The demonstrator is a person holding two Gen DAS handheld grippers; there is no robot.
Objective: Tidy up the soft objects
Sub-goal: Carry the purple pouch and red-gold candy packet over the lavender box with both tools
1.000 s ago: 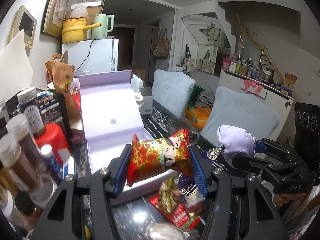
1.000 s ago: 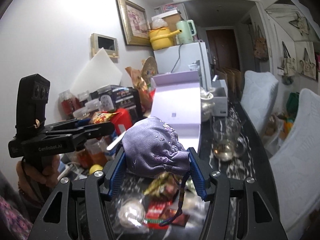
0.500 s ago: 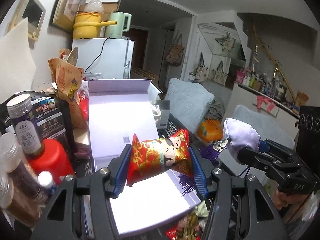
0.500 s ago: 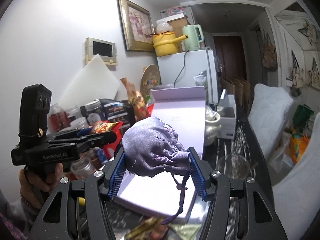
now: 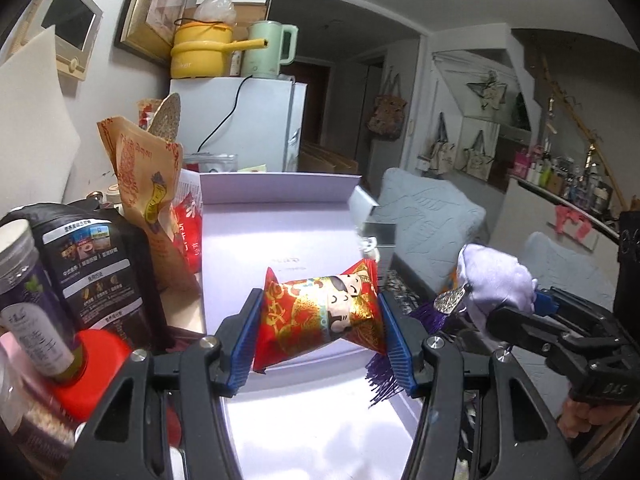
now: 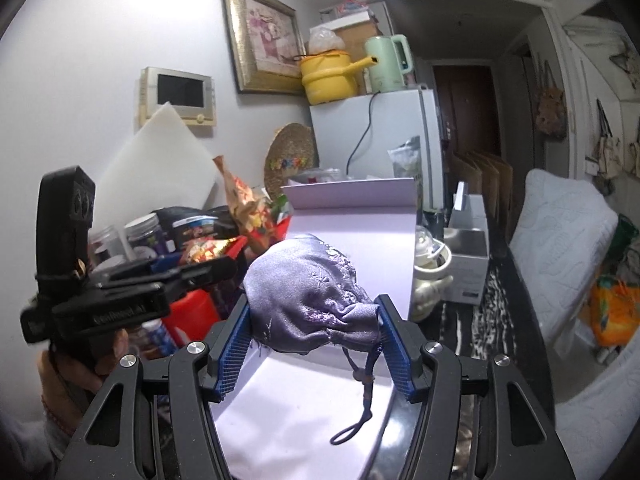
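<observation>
- The left tongs (image 5: 320, 330) are partly spread and pinch a red and gold pouch (image 5: 320, 314) printed with a cartoon figure; both blue pads (image 5: 394, 350) press its ends; the pouch hangs in the air above the open pale lilac box (image 5: 276, 236), not touching it; a purple tassel (image 5: 380, 380) hangs down by the right pad.
- The right tongs (image 6: 314, 338) are partly spread and pinch a lilac satin drawstring pouch (image 6: 308, 300); its cord (image 6: 362, 396) dangles in a loop between the fingers above the floor of the same box (image 6: 352, 236).
- Count: two tongs, two soft pouches, one apiece; one open box with its lid raised at the far end; on the white fridge (image 5: 236, 120) one yellow pot (image 5: 202, 56) and one pale green kettle (image 5: 270, 50).
- Only the left view shows the other tongs (image 5: 516, 312) from the side, with a metal charm (image 5: 452, 300) hanging off the lilac pouch (image 5: 496, 276), and the jars and the black packet (image 5: 96, 272) crowding the table at the left edge of the box; the table top itself is hidden.
- Only the right view shows the person's hand (image 6: 76, 368) around the left tongs' handle, the white teapot (image 6: 432, 276) and small grey box (image 6: 468, 256) on the dark patterned table (image 6: 488, 312) just right of the lilac box, and the wall panel with a screen (image 6: 180, 92).
</observation>
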